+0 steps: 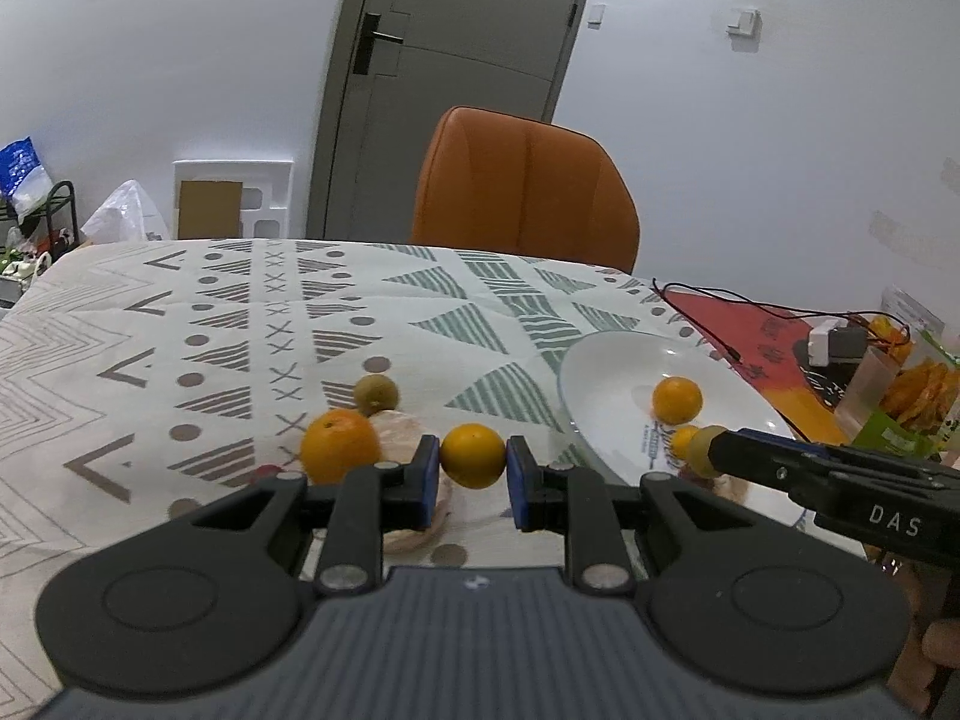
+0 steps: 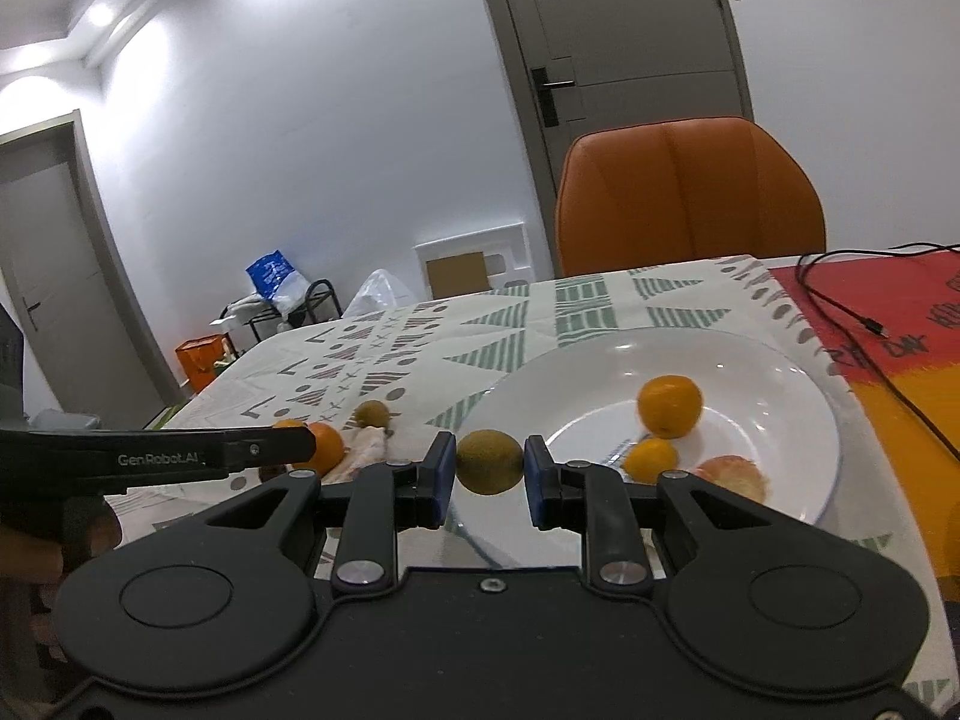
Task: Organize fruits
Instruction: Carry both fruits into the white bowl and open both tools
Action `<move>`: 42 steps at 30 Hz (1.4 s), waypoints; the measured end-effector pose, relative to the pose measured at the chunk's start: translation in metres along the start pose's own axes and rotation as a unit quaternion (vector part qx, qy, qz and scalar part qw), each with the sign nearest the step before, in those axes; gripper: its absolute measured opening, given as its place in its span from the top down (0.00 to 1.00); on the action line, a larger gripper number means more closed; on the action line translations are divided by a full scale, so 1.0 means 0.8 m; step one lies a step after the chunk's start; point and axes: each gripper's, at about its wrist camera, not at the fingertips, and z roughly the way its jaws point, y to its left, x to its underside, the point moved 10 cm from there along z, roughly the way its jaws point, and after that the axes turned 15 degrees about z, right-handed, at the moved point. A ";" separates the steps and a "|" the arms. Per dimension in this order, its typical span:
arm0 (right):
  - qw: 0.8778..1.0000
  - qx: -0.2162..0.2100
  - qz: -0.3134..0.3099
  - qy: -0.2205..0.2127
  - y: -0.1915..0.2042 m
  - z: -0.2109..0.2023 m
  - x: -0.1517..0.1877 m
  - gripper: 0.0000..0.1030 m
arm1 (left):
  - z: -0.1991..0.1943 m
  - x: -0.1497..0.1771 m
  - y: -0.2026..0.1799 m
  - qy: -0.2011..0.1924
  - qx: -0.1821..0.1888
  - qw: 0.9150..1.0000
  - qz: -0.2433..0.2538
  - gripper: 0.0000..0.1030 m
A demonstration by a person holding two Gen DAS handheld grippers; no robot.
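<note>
My left gripper (image 1: 473,471) is shut on a small yellow-orange citrus (image 1: 473,455), held just above the patterned tablecloth. Behind it on the cloth lie a bigger orange (image 1: 339,447), a peeled fruit (image 1: 397,427) and a green kiwi (image 1: 375,393). My right gripper (image 2: 489,471) is shut on a brown-green kiwi (image 2: 489,461) over the near rim of the white plate (image 2: 780,372). The plate holds an orange (image 2: 669,407), a small citrus (image 2: 651,459) and a peeled fruit (image 2: 732,477). The left gripper (image 2: 300,444) shows side-on at the left of the right wrist view.
An orange chair (image 1: 525,186) stands behind the table's far edge. A black cable (image 2: 852,312) runs over a red and orange cloth (image 2: 888,324) right of the plate. Snack bags (image 1: 906,384) sit at the far right. A hand (image 1: 942,639) holds the right gripper.
</note>
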 end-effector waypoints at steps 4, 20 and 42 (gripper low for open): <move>1.000 0.007 0.005 -0.004 -0.012 -0.004 -0.001 0.78 | 0.004 -0.003 -0.010 0.000 0.004 1.000 0.004 0.79; 1.000 0.011 0.024 0.010 -0.041 -0.005 0.009 0.73 | 0.020 -0.016 -0.050 -0.004 0.024 0.999 0.026 0.79; 0.999 0.031 0.040 0.001 -0.068 -0.028 0.006 0.72 | 0.032 -0.037 -0.097 -0.015 0.049 0.997 0.055 0.79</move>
